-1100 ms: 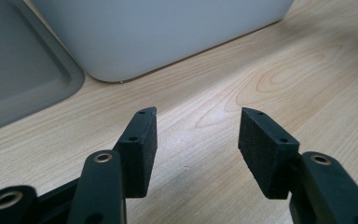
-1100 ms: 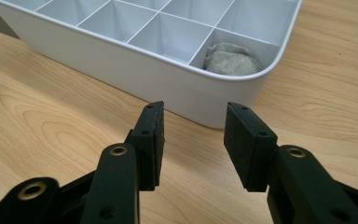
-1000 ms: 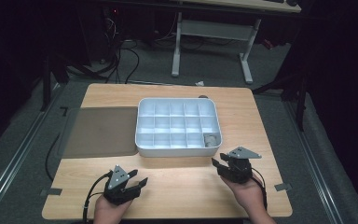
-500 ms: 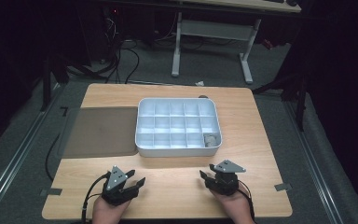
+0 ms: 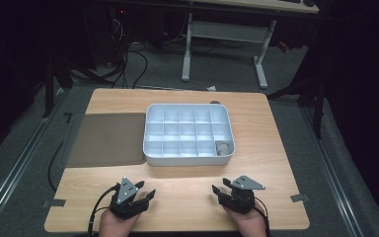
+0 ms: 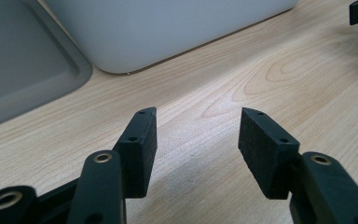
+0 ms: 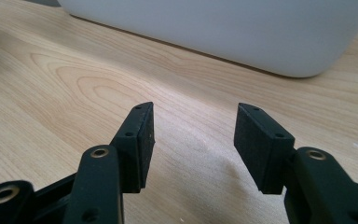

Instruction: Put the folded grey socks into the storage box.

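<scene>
From the high view, you face a light wooden table (image 5: 271,148) with rounded corners. A white compartment tray (image 5: 189,155) sits near the middle, its grid of small cells open to the top. One small grey object (image 5: 222,147) lies in the cell at the tray's near right corner; what it is cannot be told. A flat grey mat (image 5: 106,139) lies just beside the tray's left wall. Bare wood runs along the table's whole near edge, giving you open room between the tray and your hands. Around the table is grey carpet, with cables and the white legs of a desk (image 5: 187,49) in the dim space beyond. Your left gripper (image 5: 137,192) rests near the front left edge, and your right gripper (image 5: 223,190) near the front right, well apart from each other and from the tray.

In the left gripper view, the jaws stand wide apart over bare wood with nothing between them. One black pad (image 6: 140,144) sits left of the gap. Ahead are the tray's rounded white corner (image 6: 135,37) and the mat's raised rim (image 6: 51,79), and part of your other gripper shows at the top right corner.

In the right gripper view, the jaws are likewise spread wide and empty above the wood grain. The tray's white side wall (image 7: 242,32) crosses the top, clear of the pads (image 7: 256,140).
</scene>
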